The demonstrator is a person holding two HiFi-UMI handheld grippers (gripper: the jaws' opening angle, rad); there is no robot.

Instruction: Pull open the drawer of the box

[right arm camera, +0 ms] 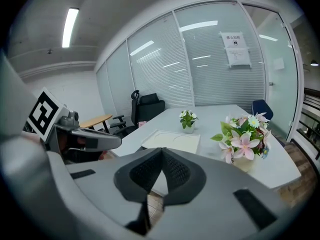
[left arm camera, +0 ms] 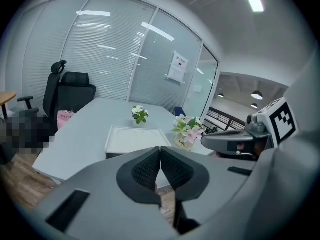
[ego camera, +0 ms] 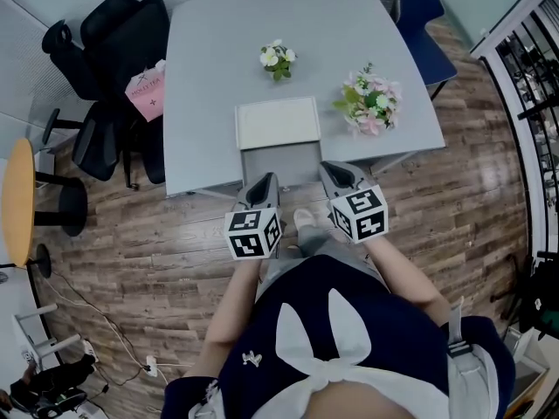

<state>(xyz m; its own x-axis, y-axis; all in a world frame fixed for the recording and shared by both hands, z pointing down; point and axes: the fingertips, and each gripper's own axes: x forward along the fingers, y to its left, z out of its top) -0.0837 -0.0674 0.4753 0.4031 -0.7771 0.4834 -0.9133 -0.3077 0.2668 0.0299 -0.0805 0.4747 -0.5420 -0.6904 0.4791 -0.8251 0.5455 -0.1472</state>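
Head view, with both gripper views. The white box (ego camera: 278, 122) sits at the middle of the grey table's (ego camera: 205, 77) near edge. Its drawer (ego camera: 281, 166) stands open on the side facing me and reaches that near edge; I cannot tell whether it overhangs.

My left gripper (ego camera: 265, 188) and my right gripper (ego camera: 339, 175) hang side by side just off the near edge, over the wooden floor (ego camera: 131, 234), one before each front corner of the drawer. Neither touches it. In each gripper's own view the ribbed pads meet tip to tip, so both are fully closed and empty.

Open room — the table is bare from the box to the left edge and across most of the far half. A small pot of white flowers (ego camera: 277, 58) stands behind the box, well apart from it. A pink bouquet (ego camera: 371, 103) stands near the box's right side, towards the right edge.

Beyond the edges: a black office chair (ego camera: 113, 68) with a pink bag (ego camera: 147, 90) on it stands against the left edge, a blue chair (ego camera: 419, 11) is at the far right corner, and a round wooden table (ego camera: 17, 201) stands well to the left.
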